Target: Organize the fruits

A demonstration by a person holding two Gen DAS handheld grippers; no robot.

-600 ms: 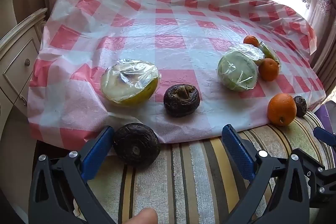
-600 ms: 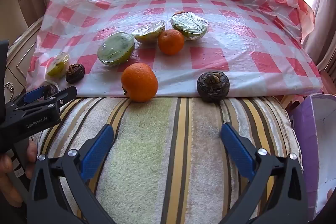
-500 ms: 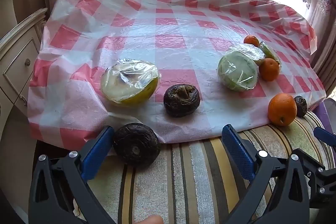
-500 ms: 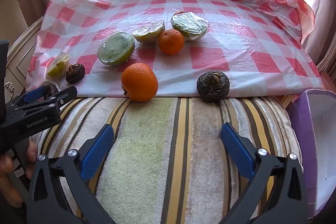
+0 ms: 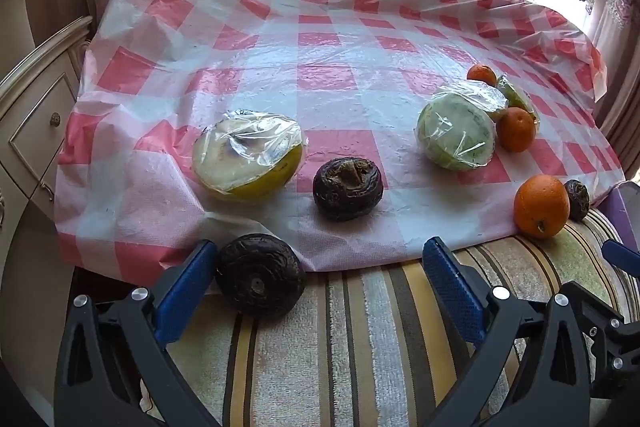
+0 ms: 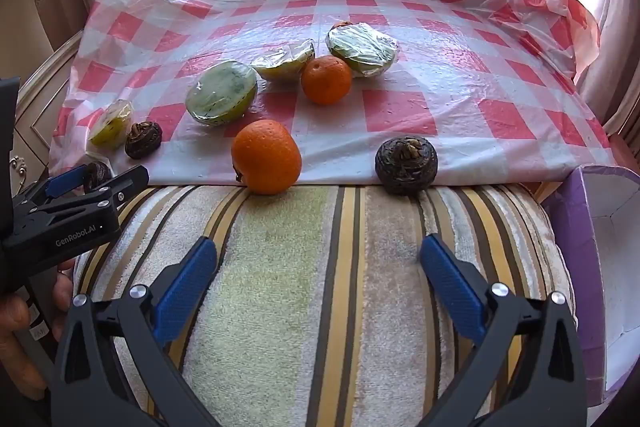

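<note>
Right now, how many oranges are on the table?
3: a large orange at the cloth's near edge, a smaller orange among the wrapped halves, and a small orange behind them. More could be hidden.

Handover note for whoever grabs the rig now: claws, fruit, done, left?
Left claw: open, empty, a dark wrinkled fruit beside its left finger on the striped towel.
Right claw: open, empty, over the towel.
Big orange and another dark fruit sit at the checkered cloth edge; wrapped halves and a small orange further back.
Nothing grouped yet; all sorting remains.
</note>
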